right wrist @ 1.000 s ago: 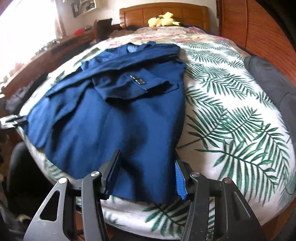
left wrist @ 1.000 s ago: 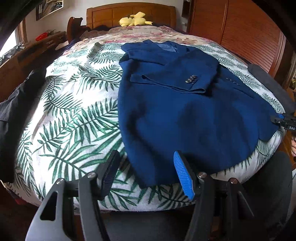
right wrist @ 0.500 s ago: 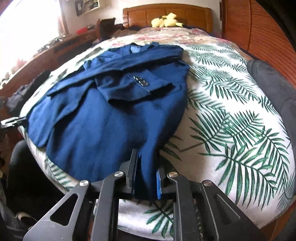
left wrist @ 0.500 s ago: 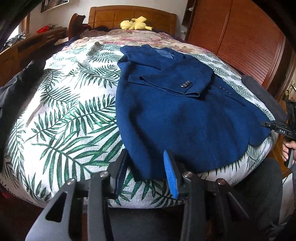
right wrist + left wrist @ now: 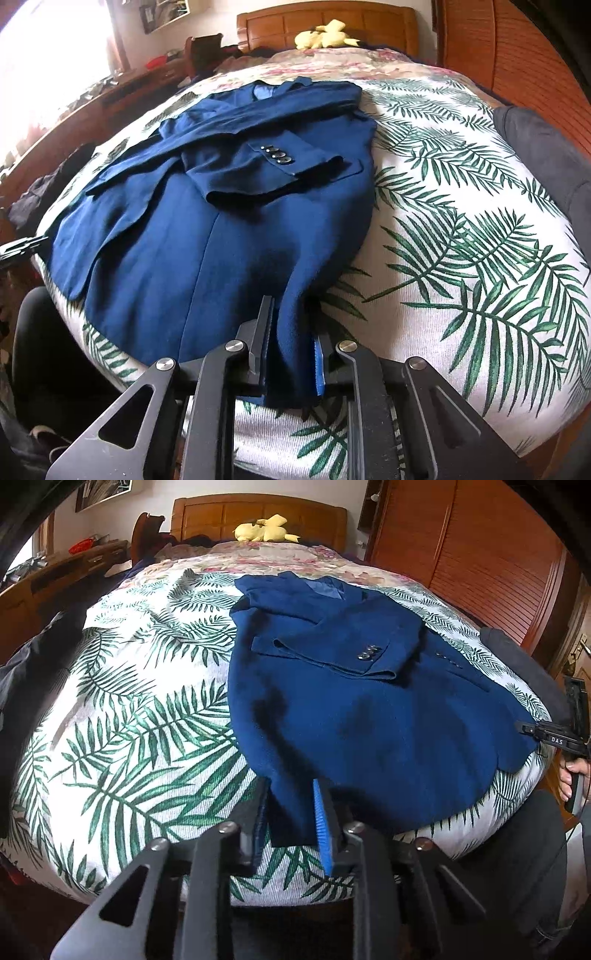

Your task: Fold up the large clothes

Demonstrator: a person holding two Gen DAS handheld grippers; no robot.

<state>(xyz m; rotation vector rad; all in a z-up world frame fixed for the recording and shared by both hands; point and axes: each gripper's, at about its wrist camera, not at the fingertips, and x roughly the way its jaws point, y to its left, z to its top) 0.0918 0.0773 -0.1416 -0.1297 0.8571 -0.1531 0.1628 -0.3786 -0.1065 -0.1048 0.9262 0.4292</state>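
A dark heap of cloth (image 5: pixel 22 672) slumps off the bed's left edge, beside the ribbed white bedspread (image 5: pixel 140 716) printed with green palm fronds. On that spread lies the blue jacket (image 5: pixel 354 716), a matte woollen weave, spread flat with one sleeve folded across its body (four dark buttons line the cuff). The left gripper (image 5: pixel 291 812), black with ridged blue pads, has just been closing and now pinches the jacket's near left hem corner between its jaws. The right gripper (image 5: pixel 291 350) has also narrowed onto the near right hem corner, the cloth bunched into a thick fold between its pads. A yellow plush toy (image 5: pixel 325 35) rests at the panelled wooden headboard (image 5: pixel 332 22). On the right, a grey garment (image 5: pixel 543 147) lies along the bed's edge before the slatted wooden wardrobe (image 5: pixel 517 62).
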